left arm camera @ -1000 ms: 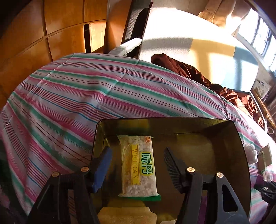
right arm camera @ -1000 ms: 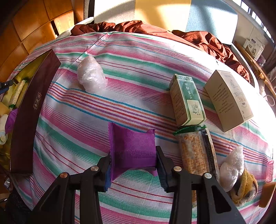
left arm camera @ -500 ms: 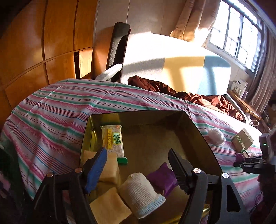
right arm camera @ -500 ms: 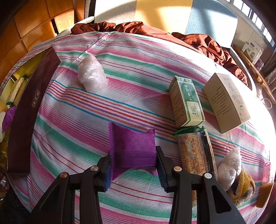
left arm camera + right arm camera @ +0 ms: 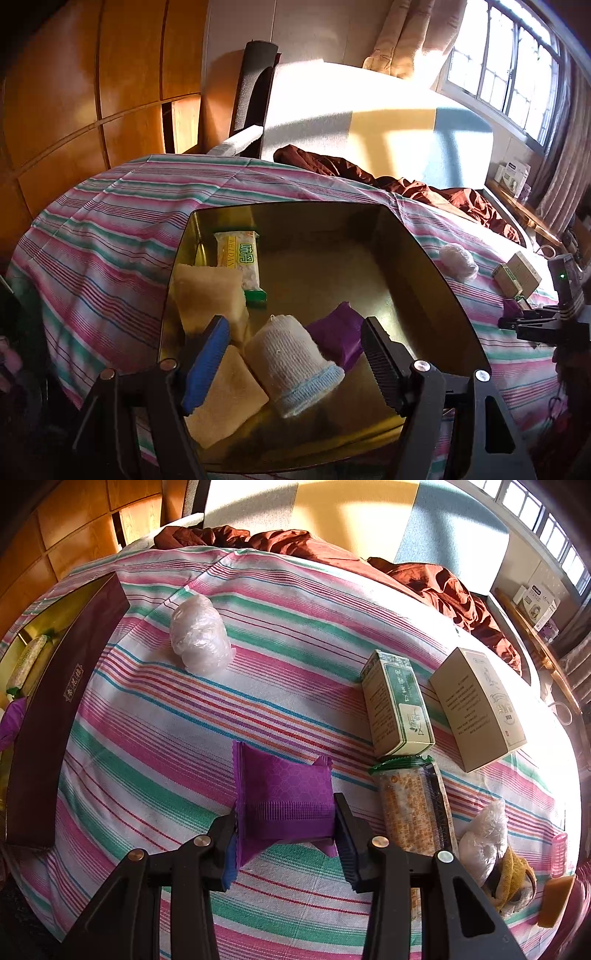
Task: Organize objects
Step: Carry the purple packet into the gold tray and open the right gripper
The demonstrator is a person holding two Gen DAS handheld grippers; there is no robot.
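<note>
A gold-lined box (image 5: 424,266) sits on the striped cloth. Inside lie a WEIDAN snack packet (image 5: 240,258), yellow sponges (image 5: 210,295), a rolled white sock (image 5: 291,362) and a purple pouch (image 5: 340,336). My left gripper (image 5: 291,365) hovers open above the box's near end, with nothing pressed between its pads. In the right wrist view my right gripper (image 5: 284,834) is shut on a purple sachet (image 5: 284,790), held just over the cloth. The box's dark maroon wall (image 5: 48,716) stands at that view's left edge.
On the cloth lie a plastic-wrapped white ball (image 5: 199,638), a green carton (image 5: 399,701), a tan carton (image 5: 476,705), a long cracker pack (image 5: 413,808), another wrapped bundle (image 5: 484,838), a yellow cloth roll (image 5: 517,882) and a pink curler (image 5: 559,853). A brown garment (image 5: 424,576) lies behind.
The left gripper let go of the snack packet in the box, opened wider and pulled back, so more of the box's contents show. The right gripper kept its grip and drifted slightly.
</note>
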